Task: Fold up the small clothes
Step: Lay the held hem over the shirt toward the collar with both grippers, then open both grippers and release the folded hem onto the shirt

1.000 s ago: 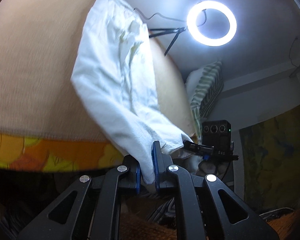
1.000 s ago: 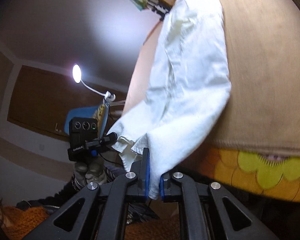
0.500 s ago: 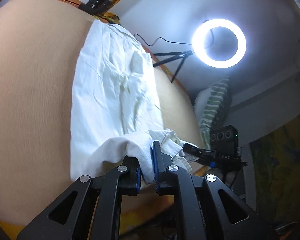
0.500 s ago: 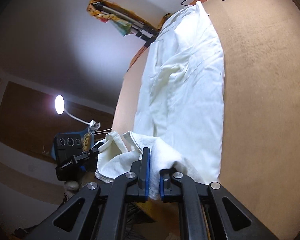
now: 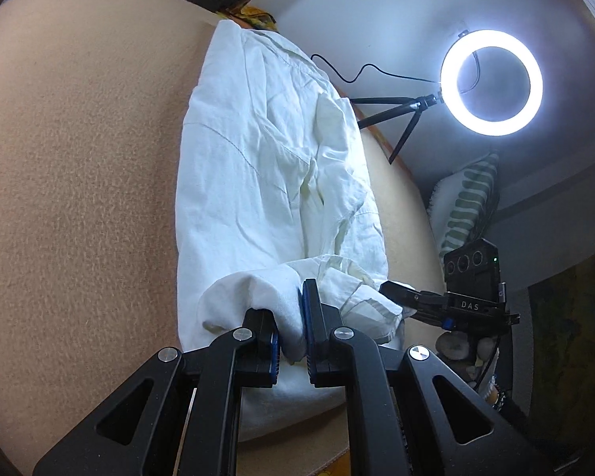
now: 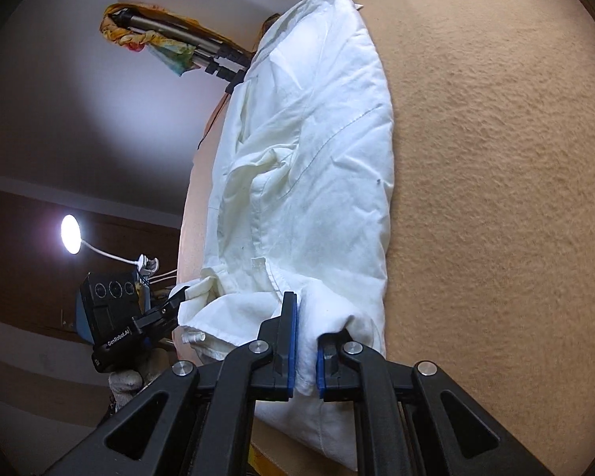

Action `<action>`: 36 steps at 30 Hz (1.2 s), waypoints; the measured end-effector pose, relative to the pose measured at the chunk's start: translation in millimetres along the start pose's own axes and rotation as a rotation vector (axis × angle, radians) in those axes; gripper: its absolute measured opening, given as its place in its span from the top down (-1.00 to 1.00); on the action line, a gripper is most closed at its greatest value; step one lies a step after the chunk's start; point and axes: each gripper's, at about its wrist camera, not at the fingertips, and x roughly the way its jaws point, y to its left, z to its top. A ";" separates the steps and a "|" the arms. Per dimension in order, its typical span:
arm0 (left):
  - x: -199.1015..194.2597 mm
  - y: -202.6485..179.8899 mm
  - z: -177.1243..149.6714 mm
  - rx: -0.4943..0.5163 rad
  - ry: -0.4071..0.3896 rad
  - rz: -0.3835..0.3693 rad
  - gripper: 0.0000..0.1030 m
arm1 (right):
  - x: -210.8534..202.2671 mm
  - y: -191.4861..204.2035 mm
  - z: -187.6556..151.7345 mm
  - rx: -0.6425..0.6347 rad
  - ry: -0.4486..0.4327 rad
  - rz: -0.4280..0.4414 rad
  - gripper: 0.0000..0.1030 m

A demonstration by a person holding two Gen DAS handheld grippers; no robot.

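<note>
A white shirt [image 5: 265,174] lies lengthwise on a tan blanket [image 5: 79,198]; it also shows in the right wrist view [image 6: 309,166]. My left gripper [image 5: 291,329] is shut on the shirt's near hem, which is folded up over the body. My right gripper [image 6: 306,347] is shut on the same hem at the other corner. The right gripper shows in the left wrist view [image 5: 400,293], holding the hem to the right. The left gripper shows in the right wrist view [image 6: 174,301], to the left.
A lit ring light [image 5: 492,83] on a tripod stands past the blanket's right edge, next to a striped pillow [image 5: 464,206]. A folded tripod [image 6: 186,43] lies at the far end. A small lamp [image 6: 70,234] glows at left.
Both grippers have carried the shirt's hem from hanging over the front edge up and forward onto the blanket, so the hem now doubles over the shirt's body.
</note>
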 end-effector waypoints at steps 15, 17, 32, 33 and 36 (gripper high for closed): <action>-47.6 -33.6 10.5 0.196 -0.146 0.114 0.16 | -62.5 42.8 -15.9 -0.347 -0.169 -0.182 0.14; -41.0 -26.9 9.4 0.211 -0.131 0.158 0.16 | -55.3 30.9 -13.1 -0.325 -0.148 -0.216 0.15; -13.2 -6.4 5.0 0.162 -0.084 0.134 0.83 | -16.4 36.1 6.7 -0.381 -0.121 -0.309 0.89; -16.5 -8.7 3.3 0.168 -0.100 0.144 0.84 | -18.0 39.6 5.5 -0.393 -0.134 -0.307 0.90; -19.7 -6.5 1.1 0.195 -0.132 0.211 0.85 | -19.0 47.4 5.5 -0.448 -0.171 -0.323 0.93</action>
